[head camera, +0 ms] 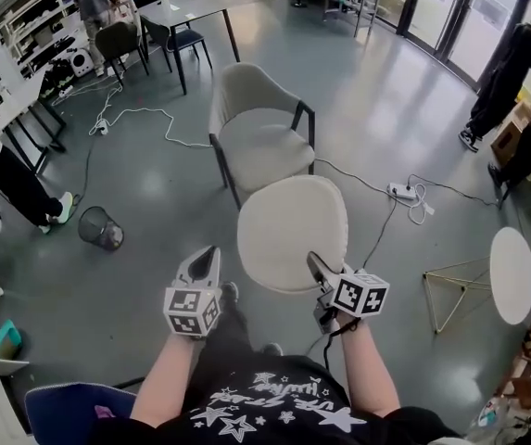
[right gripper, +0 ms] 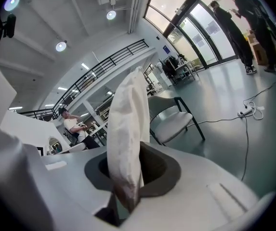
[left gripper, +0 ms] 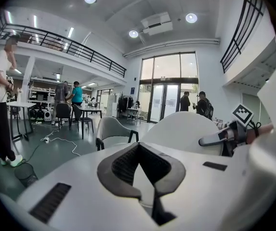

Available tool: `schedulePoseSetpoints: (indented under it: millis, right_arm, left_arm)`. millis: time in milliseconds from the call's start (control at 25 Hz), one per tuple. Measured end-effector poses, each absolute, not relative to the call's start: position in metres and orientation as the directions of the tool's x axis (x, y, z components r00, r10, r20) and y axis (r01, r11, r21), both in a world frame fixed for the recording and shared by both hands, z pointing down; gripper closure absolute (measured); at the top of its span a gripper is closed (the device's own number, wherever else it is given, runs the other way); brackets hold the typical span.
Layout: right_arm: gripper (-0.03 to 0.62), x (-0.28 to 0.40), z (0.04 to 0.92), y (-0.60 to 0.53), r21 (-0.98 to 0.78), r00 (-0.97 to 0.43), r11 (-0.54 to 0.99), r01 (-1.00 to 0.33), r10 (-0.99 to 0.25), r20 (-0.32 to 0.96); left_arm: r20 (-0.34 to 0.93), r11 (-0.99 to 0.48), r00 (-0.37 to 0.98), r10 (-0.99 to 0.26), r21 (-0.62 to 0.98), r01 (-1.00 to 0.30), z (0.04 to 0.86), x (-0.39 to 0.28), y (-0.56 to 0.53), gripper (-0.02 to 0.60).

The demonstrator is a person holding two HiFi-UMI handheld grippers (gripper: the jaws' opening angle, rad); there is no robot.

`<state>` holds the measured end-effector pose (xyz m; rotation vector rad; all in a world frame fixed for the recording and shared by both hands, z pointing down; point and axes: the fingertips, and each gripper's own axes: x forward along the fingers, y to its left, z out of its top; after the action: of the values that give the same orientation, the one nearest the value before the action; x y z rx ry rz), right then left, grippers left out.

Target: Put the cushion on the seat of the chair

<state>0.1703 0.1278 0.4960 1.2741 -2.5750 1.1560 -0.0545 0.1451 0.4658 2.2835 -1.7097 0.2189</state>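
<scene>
A round off-white cushion (head camera: 291, 233) hangs upright in front of me, pinched at its lower right rim by my right gripper (head camera: 315, 262), which is shut on it. In the right gripper view the cushion's edge (right gripper: 128, 124) stands between the jaws of the right gripper (right gripper: 128, 179). The grey chair (head camera: 263, 146) with dark legs stands just beyond the cushion, its seat bare. My left gripper (head camera: 208, 256) is to the left of the cushion, apart from it, jaws together and holding nothing. The left gripper view shows the left gripper (left gripper: 142, 165), the chair (left gripper: 111, 129) and the cushion (left gripper: 186, 129).
A wire wastebasket (head camera: 101, 227) stands on the floor at left. A power strip (head camera: 401, 191) with cables lies right of the chair. At right are a round white side table (head camera: 512, 274) and a gold wire frame (head camera: 455, 290). People stand at the back and right; a black table (head camera: 186, 12) stands behind.
</scene>
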Motion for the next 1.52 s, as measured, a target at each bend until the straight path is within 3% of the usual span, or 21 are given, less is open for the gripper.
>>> schedulePoseSetpoints:
  millis: [880,1520]
  right_arm:
    - [0.537,0.105,0.51,-0.062,-0.519,-0.479,0.204,-0.83,-0.737,0.477]
    - [0.537,0.064,0.51,-0.141,-0.431,-0.385,0.149,-0.89,-0.753,0.534]
  left_arm:
    - [0.315,-0.373,0.428,-0.847,0.222,-0.901,0.489,-0.139,-0.08,0.575]
    - [0.344,-0.4,0.481,-0.806,0.283,-0.872,0.514,-0.193,-0.168,0.575]
